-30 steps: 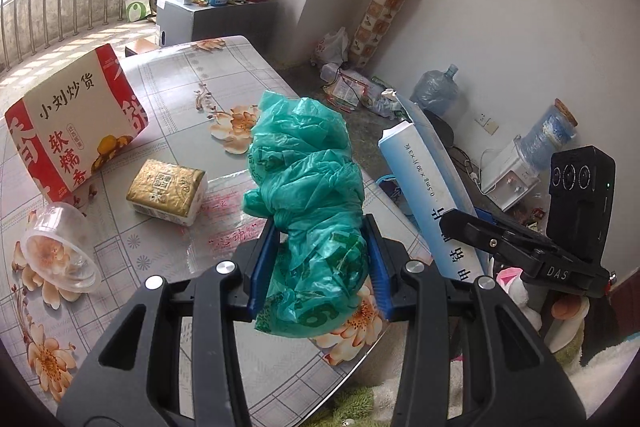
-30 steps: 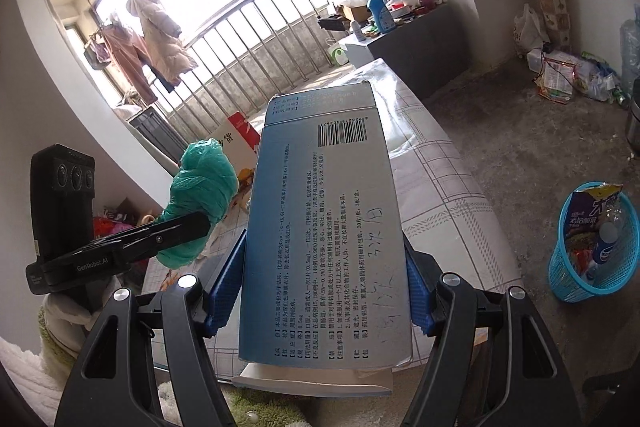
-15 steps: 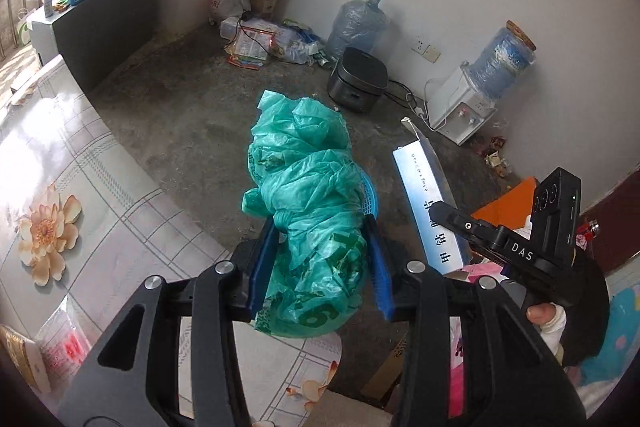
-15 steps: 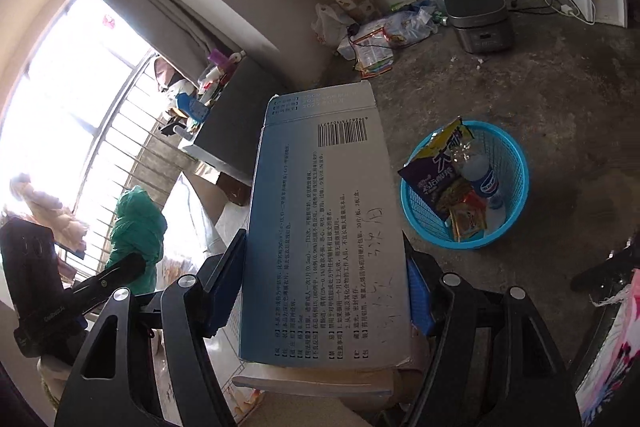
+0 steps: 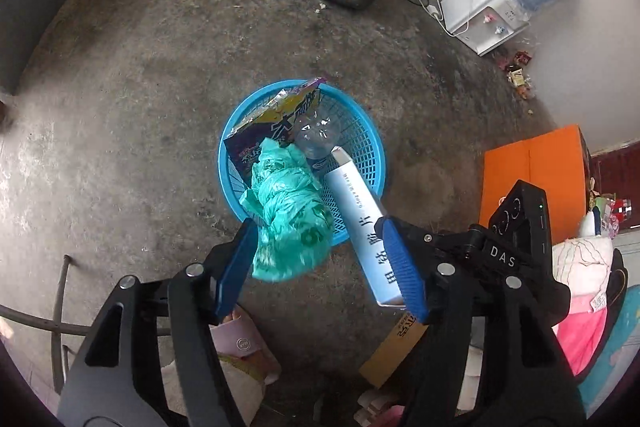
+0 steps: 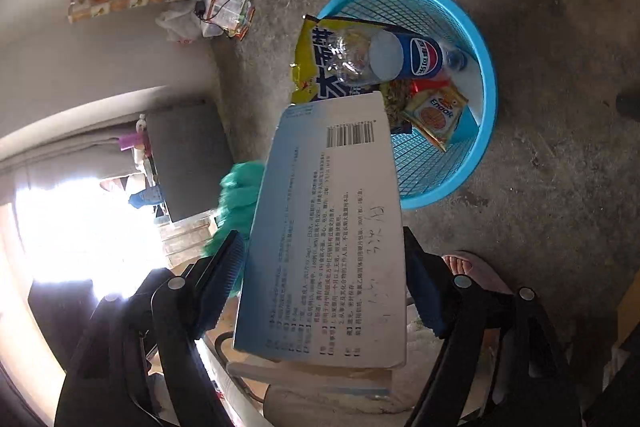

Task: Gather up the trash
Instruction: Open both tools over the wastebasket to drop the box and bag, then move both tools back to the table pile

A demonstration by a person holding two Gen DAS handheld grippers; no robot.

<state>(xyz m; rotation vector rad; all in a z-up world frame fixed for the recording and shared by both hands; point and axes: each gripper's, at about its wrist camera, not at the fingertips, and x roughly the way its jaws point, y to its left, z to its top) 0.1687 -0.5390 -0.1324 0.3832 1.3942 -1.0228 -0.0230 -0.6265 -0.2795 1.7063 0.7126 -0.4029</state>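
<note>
Both claws over a blue mesh basket (image 5: 360,163) on the concrete floor (image 5: 120,107).

Left claw (image 5: 320,267): jaws opening, blue pads clear of the crumpled green plastic bag (image 5: 288,223), which hangs between them, above the basket's near rim. Bag slightly blurred.

Right claw (image 6: 324,279): jaws opening, pale blue printed box (image 6: 332,235) between them. Left pad stands just off the box edge; right pad's contact is hidden by the box. Box's far end, barcode up, sits over the basket's near rim.

In the basket: a yellow-and-blue snack bag (image 6: 316,67), a clear Pepsi bottle (image 6: 400,59), a small orange biscuit packet (image 6: 436,115).
</note>
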